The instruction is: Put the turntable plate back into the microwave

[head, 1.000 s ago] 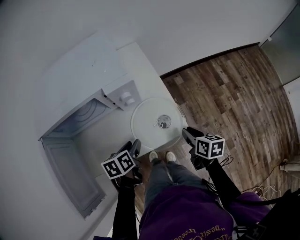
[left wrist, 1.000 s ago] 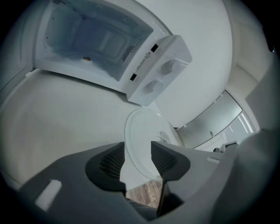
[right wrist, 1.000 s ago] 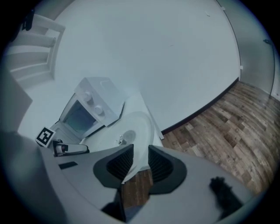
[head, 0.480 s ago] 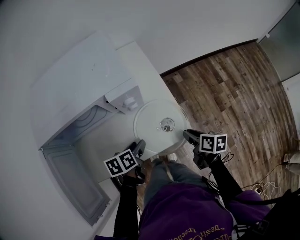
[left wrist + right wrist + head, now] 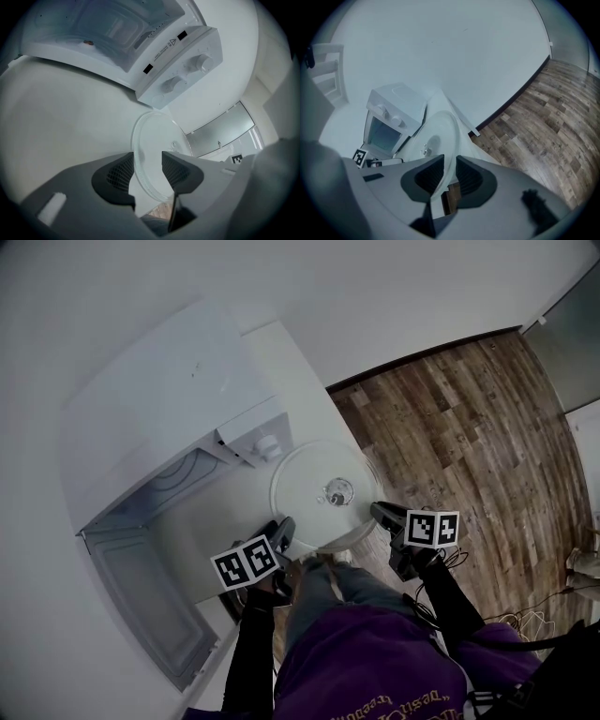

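Note:
The round glass turntable plate (image 5: 323,491) is held up in front of the white microwave (image 5: 159,395), beside its knobs, and part of it juts past the counter's front edge. My left gripper (image 5: 281,531) has the plate's near left rim (image 5: 154,140) between its pads, and its jaws are closing on it. My right gripper (image 5: 379,514) grips the right rim (image 5: 438,129), its jaws also closing on the glass. The oven cavity (image 5: 169,479) is bare, and its door (image 5: 159,610) hangs open to the lower left.
The microwave stands on a white counter (image 5: 220,531) against a white wall. Its control panel with two knobs (image 5: 183,72) is right next to the plate. Wood floor (image 5: 450,418) lies to the right, with cables (image 5: 525,620) near my legs.
The plate and both grippers have shifted slightly toward the microwave's knob panel. Both grips stay on the rim.

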A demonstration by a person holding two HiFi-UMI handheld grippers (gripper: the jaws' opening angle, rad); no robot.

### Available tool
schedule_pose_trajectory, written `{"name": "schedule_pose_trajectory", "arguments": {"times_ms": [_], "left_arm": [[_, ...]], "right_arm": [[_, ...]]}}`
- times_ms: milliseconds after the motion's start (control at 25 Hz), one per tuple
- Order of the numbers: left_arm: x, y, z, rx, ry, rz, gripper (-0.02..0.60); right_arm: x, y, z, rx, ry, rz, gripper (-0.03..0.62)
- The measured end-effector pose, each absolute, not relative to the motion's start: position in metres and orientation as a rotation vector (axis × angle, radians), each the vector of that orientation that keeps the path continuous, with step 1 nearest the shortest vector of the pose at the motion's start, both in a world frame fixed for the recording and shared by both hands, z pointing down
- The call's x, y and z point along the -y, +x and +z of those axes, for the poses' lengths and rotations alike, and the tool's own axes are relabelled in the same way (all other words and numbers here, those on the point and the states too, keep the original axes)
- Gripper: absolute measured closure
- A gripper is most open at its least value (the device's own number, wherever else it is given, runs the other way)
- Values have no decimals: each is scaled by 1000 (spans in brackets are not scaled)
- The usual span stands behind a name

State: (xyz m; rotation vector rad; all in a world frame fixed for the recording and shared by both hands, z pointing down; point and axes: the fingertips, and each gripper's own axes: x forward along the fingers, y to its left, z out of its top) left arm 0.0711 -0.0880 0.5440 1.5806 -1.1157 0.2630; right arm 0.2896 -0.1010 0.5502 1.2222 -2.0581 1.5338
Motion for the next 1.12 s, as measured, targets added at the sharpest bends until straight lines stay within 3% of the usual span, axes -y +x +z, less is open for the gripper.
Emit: {"name": "schedule_pose_trajectory", "arguments": {"times_ms": [840,1120], "left_arm": [[53,78,540,1130,1522,222,383],[-10,122,547,959,1424,190,382]], "right_arm": [[83,307,549,2025,1128,1665,536],[78,313,550,2025,1088,1671,536]]}}
